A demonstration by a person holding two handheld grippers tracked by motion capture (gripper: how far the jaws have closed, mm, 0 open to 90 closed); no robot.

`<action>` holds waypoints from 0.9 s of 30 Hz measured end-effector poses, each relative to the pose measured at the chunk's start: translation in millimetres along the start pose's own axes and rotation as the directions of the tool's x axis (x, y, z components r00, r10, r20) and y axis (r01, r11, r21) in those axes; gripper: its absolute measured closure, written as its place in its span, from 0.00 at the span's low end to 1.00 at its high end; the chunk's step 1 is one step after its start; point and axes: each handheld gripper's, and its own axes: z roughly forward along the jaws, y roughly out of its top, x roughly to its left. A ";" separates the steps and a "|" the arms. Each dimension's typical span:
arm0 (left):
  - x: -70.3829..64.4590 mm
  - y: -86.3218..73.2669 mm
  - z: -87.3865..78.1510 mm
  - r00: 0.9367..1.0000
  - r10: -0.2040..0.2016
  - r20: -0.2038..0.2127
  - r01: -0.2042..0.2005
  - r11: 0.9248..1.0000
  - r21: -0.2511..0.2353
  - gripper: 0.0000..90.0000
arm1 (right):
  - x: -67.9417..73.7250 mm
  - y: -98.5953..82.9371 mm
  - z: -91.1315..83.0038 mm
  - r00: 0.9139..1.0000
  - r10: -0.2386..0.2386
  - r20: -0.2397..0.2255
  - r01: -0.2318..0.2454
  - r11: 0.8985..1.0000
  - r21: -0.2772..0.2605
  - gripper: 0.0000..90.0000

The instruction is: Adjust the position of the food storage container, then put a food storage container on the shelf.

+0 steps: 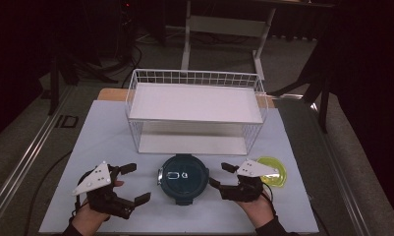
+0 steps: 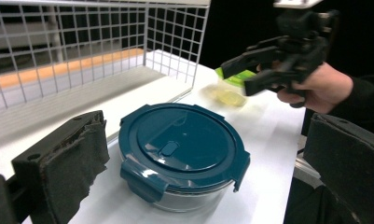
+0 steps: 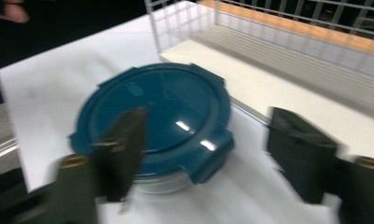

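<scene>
The round glass container with a dark-teal clip lid (image 1: 183,179) is seen on the white worktop (image 1: 101,137), between the left gripper (image 1: 133,183) and right gripper (image 1: 221,175); both are spread apart, the right nearer.

tongs (image 3: 208,158) spread wide | container (image 3: 154,123) between, untouched | rack (image 3: 287,51) behind

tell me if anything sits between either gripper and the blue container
Nothing visible does. The container sits on bare table between the left gripper and right gripper, both open. The yellow lid lies off to the right, out of the way.
</scene>
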 end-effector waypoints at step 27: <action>49.7 -12.2 59.2 0.934 -0.348 -0.078 0.357 0.910 0.211 0.04 | 14.3 18.1 -35.4 0.996 -0.088 0.028 0.092 0.983 -0.159 0.16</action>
